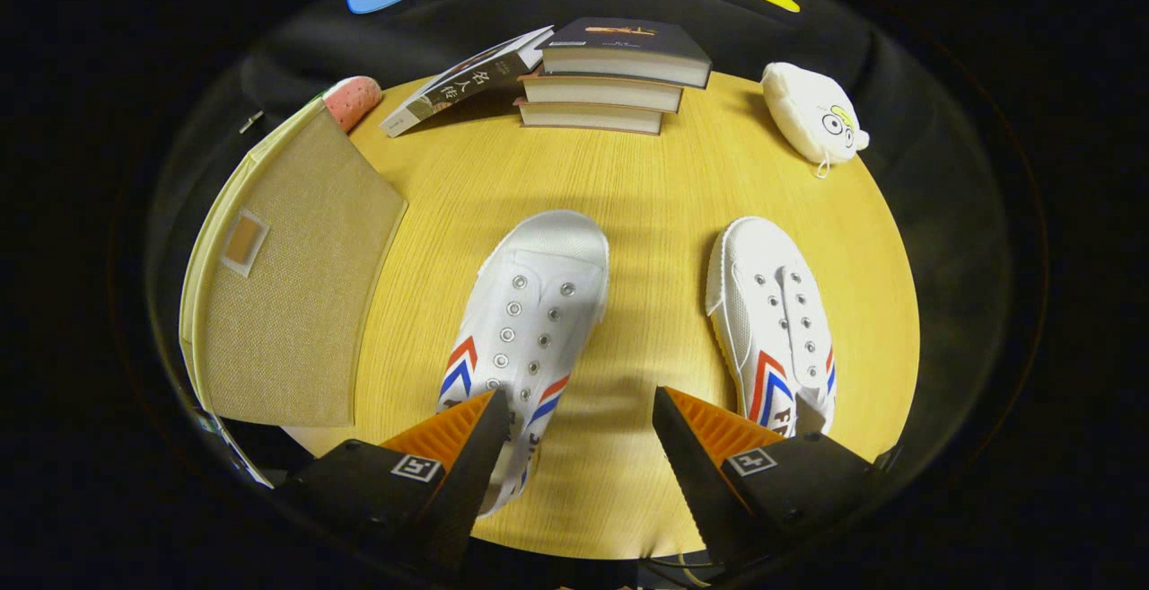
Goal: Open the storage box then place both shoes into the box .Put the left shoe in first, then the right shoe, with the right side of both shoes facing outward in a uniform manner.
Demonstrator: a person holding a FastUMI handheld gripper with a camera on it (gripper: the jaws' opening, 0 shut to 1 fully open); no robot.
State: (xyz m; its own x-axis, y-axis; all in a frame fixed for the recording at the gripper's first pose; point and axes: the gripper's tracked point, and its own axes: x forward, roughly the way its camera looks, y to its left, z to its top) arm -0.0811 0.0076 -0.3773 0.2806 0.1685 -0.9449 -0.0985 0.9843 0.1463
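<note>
Two white canvas shoes with red and blue chevrons lie on a round wooden table, toes pointing away from me. One shoe lies just ahead of my left finger, which covers its heel. The other shoe lies ahead of and beside my right finger. A beige fabric storage box with its lid shut stands on the table to the left of the shoes. My gripper hovers open above the near part of the table, with bare wood between its fingers.
A stack of books sits at the far edge, with another book leaning against it. A white plush toy lies at the far right. A pink rounded object peeks out behind the box.
</note>
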